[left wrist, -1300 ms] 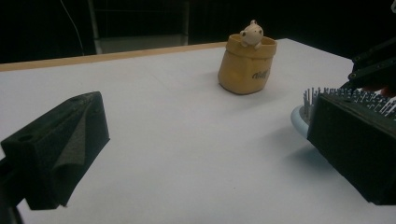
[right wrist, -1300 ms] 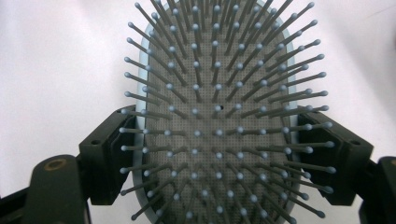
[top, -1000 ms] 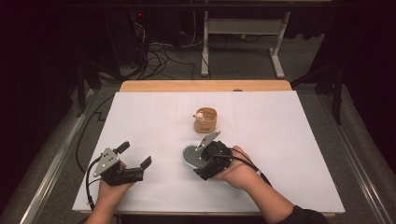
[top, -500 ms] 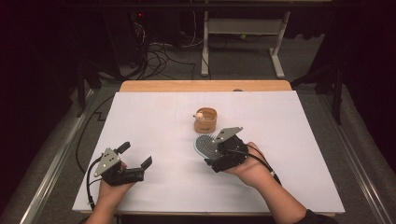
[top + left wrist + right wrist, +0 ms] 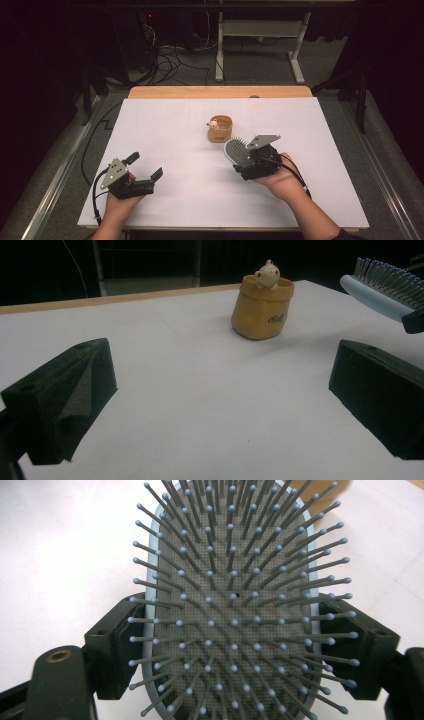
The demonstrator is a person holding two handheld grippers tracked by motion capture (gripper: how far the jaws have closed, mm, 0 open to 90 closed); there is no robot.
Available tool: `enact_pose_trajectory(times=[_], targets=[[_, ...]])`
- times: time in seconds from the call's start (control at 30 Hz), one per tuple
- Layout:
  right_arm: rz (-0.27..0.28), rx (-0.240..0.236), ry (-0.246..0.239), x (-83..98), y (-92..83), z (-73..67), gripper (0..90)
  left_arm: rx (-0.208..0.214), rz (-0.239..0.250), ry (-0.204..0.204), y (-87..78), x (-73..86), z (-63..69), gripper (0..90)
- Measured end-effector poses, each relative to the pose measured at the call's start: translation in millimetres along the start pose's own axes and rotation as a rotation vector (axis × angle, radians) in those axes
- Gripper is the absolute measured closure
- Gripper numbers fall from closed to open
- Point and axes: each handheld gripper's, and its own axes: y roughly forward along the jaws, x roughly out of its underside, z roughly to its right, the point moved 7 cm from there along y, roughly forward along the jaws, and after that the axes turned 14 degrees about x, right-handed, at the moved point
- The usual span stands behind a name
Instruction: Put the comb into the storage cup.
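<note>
right hand-held gripper (image 5: 246, 159) clamped on a hairbrush (image 5: 236, 149) mid-frame (bristles up), pot (image 5: 220, 128) just above it, left hand-held gripper (image 5: 147, 171) wide open, lower left on the desk (image 5: 165, 125)

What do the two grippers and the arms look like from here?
Both grippers, left and right, are black and blocky, each topped by a grey three-cornered plate, with a black cable trailing back along the wrist. The jaws are matte black wedges with small holes near the tips. Forearms are bare; a dark sleeve edge shows at the right elbow.
</note>
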Motion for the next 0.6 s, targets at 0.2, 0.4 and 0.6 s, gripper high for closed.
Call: enact_pose_trajectory(times=[0.2, 0.4, 0.6], targets=[[0.014, 0.023, 0.029, 6.5, -0.4, 8.8, 20.7, 0.007, -0.007, 0.004, 2.2, 1.0, 1.6, 0.2], [0.04, 0.046, 0.053, 7.7, -1.8, 15.4, 20.7, 0.011, -0.008, 0.003, 2.3, 1.1, 1.6, 0.2], [0.078, 0.068, 0.078, 7.6, -3.5, 17.9, 20.7, 0.015, -0.012, 0.004, 3.4, 1.6, 2.7, 0.2]])
